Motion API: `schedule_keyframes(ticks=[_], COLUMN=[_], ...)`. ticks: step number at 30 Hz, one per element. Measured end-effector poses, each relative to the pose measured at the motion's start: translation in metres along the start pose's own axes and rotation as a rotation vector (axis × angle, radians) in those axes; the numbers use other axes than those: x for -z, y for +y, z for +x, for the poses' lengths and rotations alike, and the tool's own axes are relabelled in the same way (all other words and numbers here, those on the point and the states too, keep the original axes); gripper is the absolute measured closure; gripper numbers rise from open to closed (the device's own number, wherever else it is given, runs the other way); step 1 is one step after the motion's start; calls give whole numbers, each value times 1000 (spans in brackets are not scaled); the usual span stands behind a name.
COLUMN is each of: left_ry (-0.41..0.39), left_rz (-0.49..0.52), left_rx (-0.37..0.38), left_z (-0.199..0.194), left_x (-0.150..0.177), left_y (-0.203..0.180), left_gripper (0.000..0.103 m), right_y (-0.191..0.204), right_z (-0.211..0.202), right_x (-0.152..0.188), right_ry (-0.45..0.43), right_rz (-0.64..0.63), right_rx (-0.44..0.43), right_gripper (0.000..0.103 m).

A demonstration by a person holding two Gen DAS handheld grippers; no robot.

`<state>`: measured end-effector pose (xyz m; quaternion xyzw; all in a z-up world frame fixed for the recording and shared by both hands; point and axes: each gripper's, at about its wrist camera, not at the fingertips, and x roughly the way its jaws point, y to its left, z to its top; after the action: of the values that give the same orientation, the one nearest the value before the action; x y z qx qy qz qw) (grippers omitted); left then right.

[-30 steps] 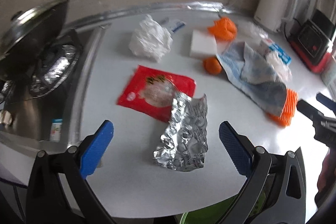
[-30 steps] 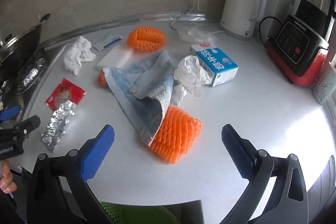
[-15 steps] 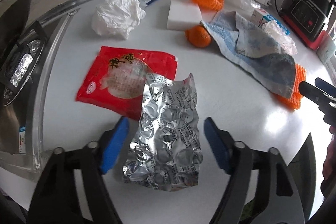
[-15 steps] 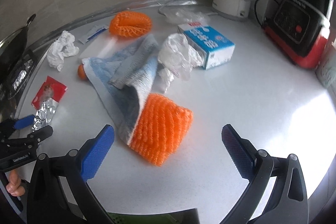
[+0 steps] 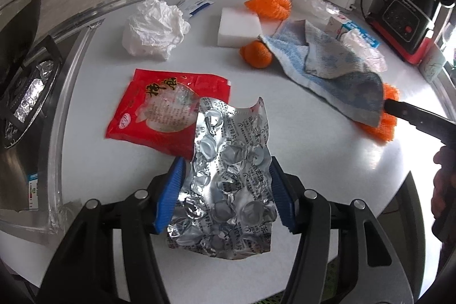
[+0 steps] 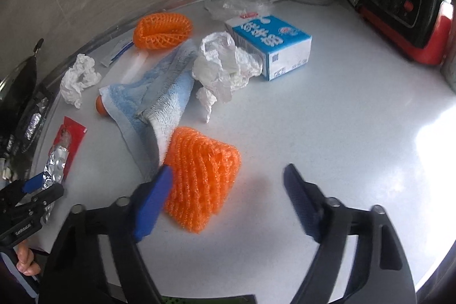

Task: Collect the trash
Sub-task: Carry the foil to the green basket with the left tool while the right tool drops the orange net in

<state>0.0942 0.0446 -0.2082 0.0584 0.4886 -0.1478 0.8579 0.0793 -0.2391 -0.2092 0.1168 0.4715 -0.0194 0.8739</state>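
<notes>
The left claw (image 5: 226, 190) is closing around the crumpled foil blister sheet (image 5: 228, 184), its pads touching both edges. The right claw (image 6: 228, 198) is closing beside the orange mesh sleeve (image 6: 201, 178), not gripping it. Both things are lying on the white surface (image 6: 327, 133).

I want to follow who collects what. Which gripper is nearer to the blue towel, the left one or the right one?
Right. The right gripper is closing around the orange foam net that lies partly under the blue towel. The left gripper is farther away, closing around the silver blister pack.
</notes>
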Motion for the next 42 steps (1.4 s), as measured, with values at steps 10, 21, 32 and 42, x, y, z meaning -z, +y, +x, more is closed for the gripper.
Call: schedule_keyframes(ticks=[10,21,32,42], left_ry=[-40,31,137,104], left_rz=[61,181,195,76], left_rx=[65,189,173,117], left_z=[-47,-83,-68,-82], left_x=[19,80,144,134], left_y=[-25,-79,-126,-113], left_gripper=[46,46,28,20], right_y=[4,-10,-6,14], right_z=[-16,-94,-134,-130], right_x=[4,48,132,162], right_ry=[-1,-24,94,164], right_rz=[-5,-74,-174,-273], right_rx=[-127,-87,-156,-192], right_gripper=[84,84,84,82])
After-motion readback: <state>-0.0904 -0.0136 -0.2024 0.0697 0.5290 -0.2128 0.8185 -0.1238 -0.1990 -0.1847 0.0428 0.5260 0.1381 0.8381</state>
